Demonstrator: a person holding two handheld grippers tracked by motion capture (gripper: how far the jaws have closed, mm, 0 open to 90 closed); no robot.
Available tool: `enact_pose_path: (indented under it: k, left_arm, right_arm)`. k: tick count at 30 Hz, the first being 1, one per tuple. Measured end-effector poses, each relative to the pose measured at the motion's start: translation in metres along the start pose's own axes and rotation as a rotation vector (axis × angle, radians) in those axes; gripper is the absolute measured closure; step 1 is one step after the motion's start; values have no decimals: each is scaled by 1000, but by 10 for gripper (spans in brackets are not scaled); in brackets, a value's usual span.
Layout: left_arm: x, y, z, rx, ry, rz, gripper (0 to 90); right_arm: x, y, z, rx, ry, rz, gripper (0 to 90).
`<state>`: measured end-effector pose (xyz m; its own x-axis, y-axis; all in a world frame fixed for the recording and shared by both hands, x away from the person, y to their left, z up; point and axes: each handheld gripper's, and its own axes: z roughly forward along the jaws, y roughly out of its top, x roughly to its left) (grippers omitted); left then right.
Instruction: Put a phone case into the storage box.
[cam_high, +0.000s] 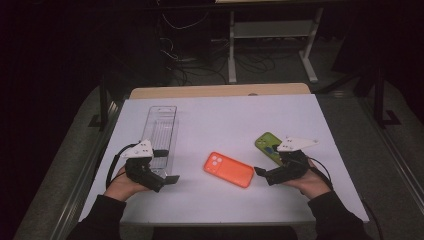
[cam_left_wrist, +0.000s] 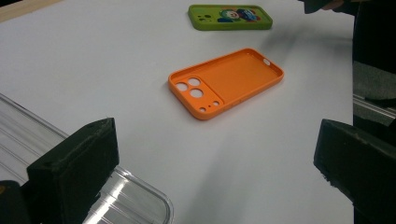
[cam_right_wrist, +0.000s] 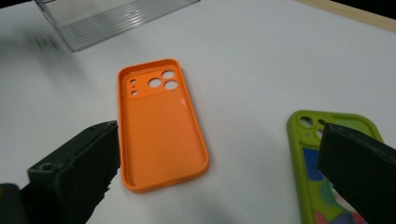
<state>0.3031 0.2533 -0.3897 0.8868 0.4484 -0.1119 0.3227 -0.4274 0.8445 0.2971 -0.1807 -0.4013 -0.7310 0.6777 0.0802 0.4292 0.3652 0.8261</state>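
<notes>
Two phone cases, one clear tray and two grippers were counted on the white table (cam_high: 220, 120). The orange case (cam_high: 228, 169) was laid open side up near the middle of the table, between the two grippers and touched by neither. The green case (cam_high: 268, 146) was laid just beyond the right gripper (cam_high: 261, 173), partly covered by it in the high view. The clear tray (cam_high: 162, 131) was set lengthwise at the left, with the left gripper (cam_high: 169, 179) over its near end.

The hollow inside of the orange case (cam_left_wrist: 226, 81) and its round camera holes were made plain in the left gripper view, where the high view gave only a flat orange shape. A cartoon print on the green case (cam_left_wrist: 230, 17) was shown there too. In the right gripper view the fine dotted texture of the orange case's (cam_right_wrist: 159, 124) inner face could be seen, and the ridged plastic wall of the tray (cam_right_wrist: 109, 17) was caught at the top.

Both cases were rounded rectangles of soft-looking matte material. The jaws of each gripper were seen spread wide, with nothing held between them.
</notes>
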Motion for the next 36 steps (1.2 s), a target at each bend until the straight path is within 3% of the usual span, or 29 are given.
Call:
enact_pose_path:
  k: [8,15,22,36]
  left_arm:
    - [0,1,-1,-7,2,-8,0]
    - [0,0,0,2,0,-8,0]
    - [1,0,0,2,2,-7,0]
    - [1,1,-3,0,5,-5,0]
  right_arm:
    - [-1,-19,-11,-20,2,32,0]
    - [-8,-24,-19,-32,-11,45,0]
    - [-9,-21,-20,-26,3,37,0]
    - [-7,2,-8,65,70,12,0]
